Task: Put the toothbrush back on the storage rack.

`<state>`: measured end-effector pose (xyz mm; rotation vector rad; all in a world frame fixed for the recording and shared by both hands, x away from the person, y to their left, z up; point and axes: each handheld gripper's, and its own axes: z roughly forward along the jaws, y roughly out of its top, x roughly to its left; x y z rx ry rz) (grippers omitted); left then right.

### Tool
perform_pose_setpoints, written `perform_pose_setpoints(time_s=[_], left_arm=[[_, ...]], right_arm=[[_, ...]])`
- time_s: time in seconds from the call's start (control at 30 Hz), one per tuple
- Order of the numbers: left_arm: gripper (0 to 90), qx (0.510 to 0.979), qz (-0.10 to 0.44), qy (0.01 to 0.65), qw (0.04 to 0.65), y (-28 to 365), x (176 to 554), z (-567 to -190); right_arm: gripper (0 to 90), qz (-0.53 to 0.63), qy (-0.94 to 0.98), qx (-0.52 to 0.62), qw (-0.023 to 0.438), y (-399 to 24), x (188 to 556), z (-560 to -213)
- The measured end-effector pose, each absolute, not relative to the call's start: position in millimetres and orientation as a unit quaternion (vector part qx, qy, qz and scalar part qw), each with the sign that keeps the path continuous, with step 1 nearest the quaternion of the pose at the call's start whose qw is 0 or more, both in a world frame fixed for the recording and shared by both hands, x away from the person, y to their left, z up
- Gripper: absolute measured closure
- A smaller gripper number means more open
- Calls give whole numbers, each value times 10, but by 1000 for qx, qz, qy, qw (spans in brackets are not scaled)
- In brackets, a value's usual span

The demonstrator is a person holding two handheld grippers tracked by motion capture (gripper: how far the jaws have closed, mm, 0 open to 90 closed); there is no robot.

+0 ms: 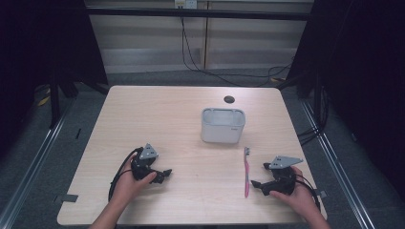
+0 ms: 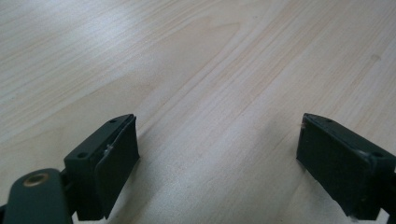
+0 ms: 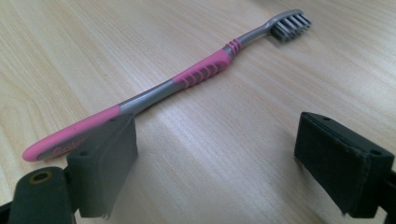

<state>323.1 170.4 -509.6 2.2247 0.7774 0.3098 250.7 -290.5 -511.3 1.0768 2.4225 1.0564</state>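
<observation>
We hold both grippers low over the table (image 1: pixel 143 109), jaws spread, nothing pinched. Right gripper (image 1: pixel 258 183) points at pink toothbrush (image 1: pixel 247 171) lying just beside it; left gripper (image 1: pixel 165 174) well apart.

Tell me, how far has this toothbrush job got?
Nothing looks done yet: the pink toothbrush lies flat on the table, apart from the white container. In hand: the right gripper sits beside the handle, jaws open, nothing between them. The left gripper is open too. Probably left: gripping and lifting the brush.
</observation>
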Motion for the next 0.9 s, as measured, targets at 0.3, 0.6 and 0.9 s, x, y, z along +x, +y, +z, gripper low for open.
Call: perform_pose_setpoints(time_s=[0.3,0.6,0.9], left_arm=[[113,869,118,302,373,1701,3232,-5097],[104,870,116,301,373,1699,3233,-5098],[103,870,116,301,373,1698,3234,-5098]], right_arm=[[133,366,835,384,145,-2908,2503,-5110],[243,314,837,431,121,-2892,2587,-4971],[252,287,839,450,106,-2842,2695,-4838]])
